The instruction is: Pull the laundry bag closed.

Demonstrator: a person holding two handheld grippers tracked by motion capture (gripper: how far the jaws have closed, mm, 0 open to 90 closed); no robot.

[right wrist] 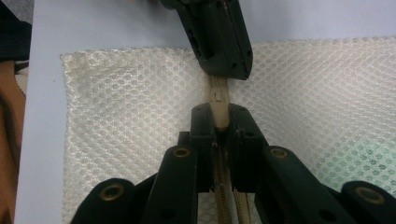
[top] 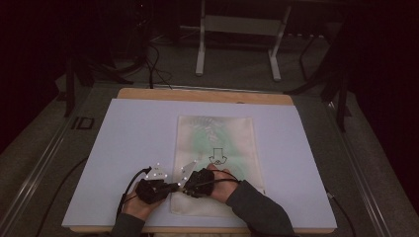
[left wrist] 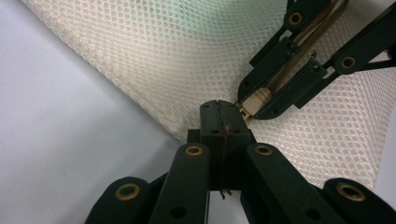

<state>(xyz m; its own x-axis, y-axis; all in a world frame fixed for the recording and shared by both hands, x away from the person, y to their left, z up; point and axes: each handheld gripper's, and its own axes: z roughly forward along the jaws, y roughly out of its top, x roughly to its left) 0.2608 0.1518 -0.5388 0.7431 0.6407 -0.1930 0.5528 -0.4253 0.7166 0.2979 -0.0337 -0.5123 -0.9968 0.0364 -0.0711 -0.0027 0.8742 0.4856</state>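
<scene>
Mesh bag (top: 215, 163): light, limp, grip at zipper | right gripper (right wrist: 219, 116): clamped on zipper pull (right wrist: 218, 112) | left gripper (left wrist: 223, 116): pinching bag edge beside zipper pull

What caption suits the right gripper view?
Right gripper shut on mesh bag's zipper pull; left gripper just beyond.

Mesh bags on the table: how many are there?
1. The mesh bag lies flat on the white board, near its middle; the left gripper and right gripper meet at its near-left edge.
</scene>
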